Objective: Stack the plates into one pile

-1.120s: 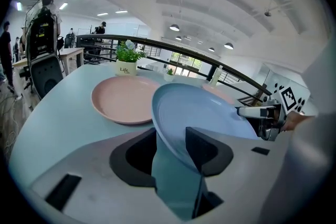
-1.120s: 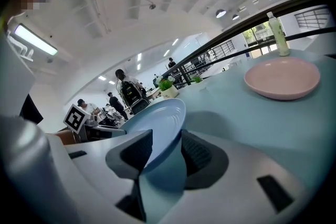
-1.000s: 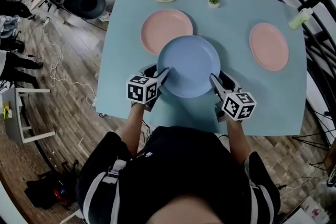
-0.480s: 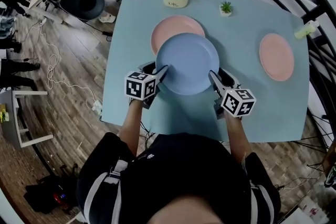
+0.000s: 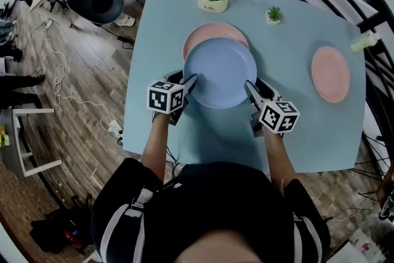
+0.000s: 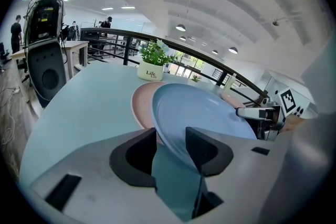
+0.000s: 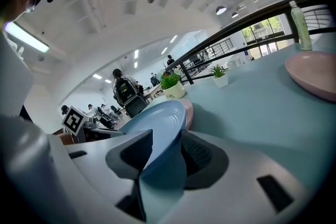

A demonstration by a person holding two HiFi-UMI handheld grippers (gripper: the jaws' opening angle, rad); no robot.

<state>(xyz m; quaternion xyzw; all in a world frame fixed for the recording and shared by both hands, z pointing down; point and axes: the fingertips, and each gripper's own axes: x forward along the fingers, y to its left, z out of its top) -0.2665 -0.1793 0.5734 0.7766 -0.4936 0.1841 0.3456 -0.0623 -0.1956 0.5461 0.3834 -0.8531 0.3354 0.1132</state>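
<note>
Blue plate (image 5: 220, 72) raised over the teal table (image 5: 295, 126), gripped on both sides. Left gripper (image 5: 188, 84) pinches its rim at 8 o'clock, right gripper (image 5: 250, 90) at 4 o'clock. It overlaps a pink plate (image 5: 209, 32) showing at 12 o'clock. Second pink plate (image 5: 330, 74) at 3 o'clock, well apart.

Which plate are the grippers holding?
The blue plate, clamped at opposite rims by the left gripper and right gripper; the left pink plate and right pink plate lie on the table.
</note>
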